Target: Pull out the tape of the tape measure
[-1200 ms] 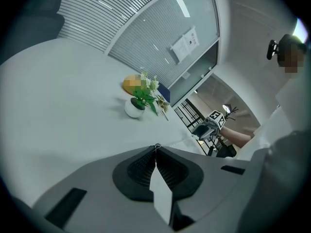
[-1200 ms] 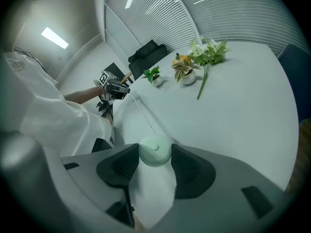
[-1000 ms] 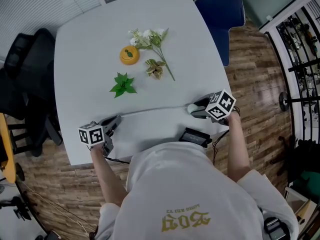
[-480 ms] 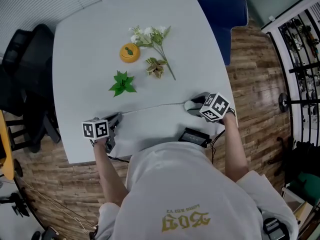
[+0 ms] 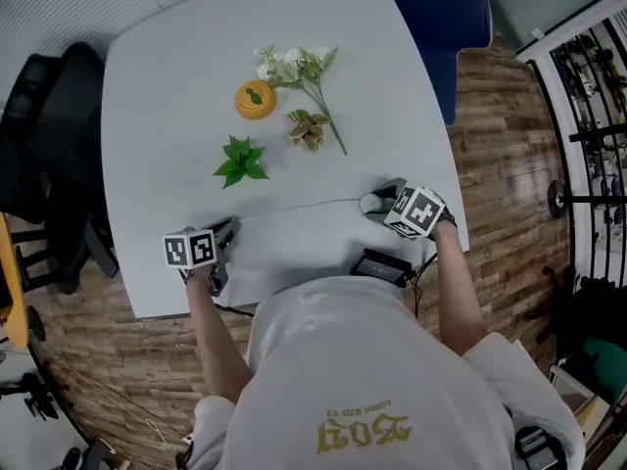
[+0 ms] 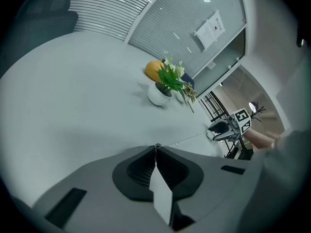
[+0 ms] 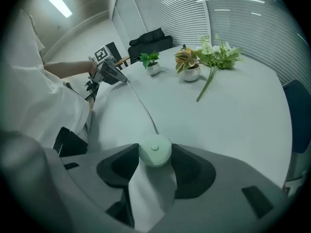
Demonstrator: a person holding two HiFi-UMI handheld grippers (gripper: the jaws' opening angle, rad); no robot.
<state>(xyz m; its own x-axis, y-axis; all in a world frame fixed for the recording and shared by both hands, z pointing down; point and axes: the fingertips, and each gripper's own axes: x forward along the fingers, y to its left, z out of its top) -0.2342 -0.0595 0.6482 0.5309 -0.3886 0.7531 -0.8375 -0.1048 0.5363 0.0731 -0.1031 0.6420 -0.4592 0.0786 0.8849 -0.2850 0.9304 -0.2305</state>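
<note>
Tape measure is sitting at the near edge of the table, with the right gripper clamping its round case. Tape is running in a line across to the left gripper, whose jaws are pinching its end shut. Flowers are lying well beyond.

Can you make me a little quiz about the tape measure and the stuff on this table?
1. True or false: the right tool is closed on the round tape measure case.
2. What does the left tool pinch? A) the end of the tape B) a green leaf C) nothing at all
3. What colour is the round thing beside the white flowers?

Key: 1 true. 2 A. 3 orange.
</note>
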